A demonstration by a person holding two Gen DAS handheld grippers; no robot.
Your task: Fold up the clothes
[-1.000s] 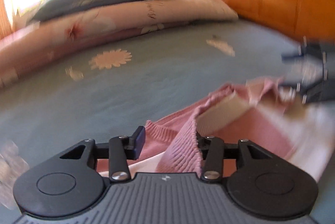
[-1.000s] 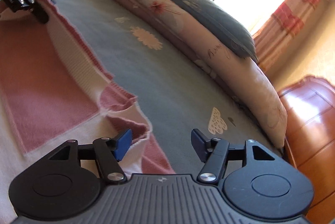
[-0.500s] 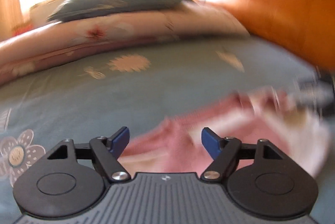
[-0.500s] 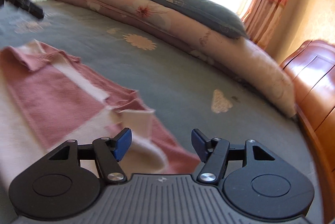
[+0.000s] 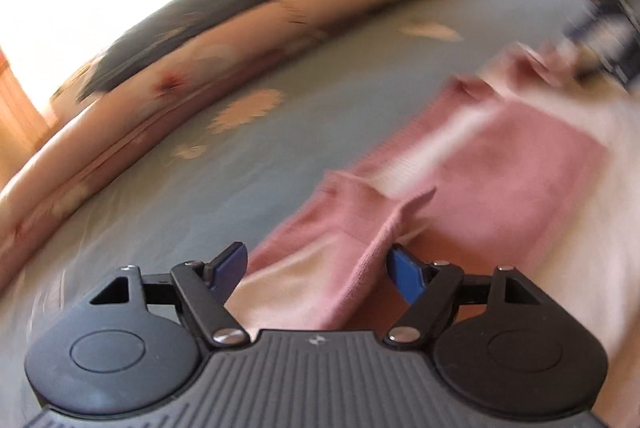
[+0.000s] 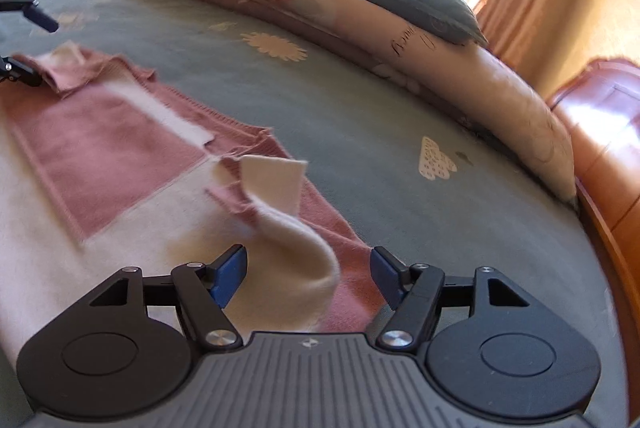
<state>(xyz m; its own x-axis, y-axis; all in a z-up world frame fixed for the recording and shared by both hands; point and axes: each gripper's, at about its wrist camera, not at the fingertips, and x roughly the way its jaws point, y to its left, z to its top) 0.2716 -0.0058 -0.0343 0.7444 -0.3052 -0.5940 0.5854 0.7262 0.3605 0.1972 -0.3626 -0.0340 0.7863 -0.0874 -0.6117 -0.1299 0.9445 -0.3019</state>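
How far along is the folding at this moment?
Done: the pink and cream sweater lies spread on the bed, its far edge turned over. In hand: nothing; the left gripper and right gripper are open, jaws just widened, loose cloth between them. Left: the remaining folds.

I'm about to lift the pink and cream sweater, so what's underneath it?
The pink and cream sweater lies flat on the grey-blue flowered bedsheet, which shows all around it. Whether anything else lies beneath cannot be seen; the knit covers that patch.
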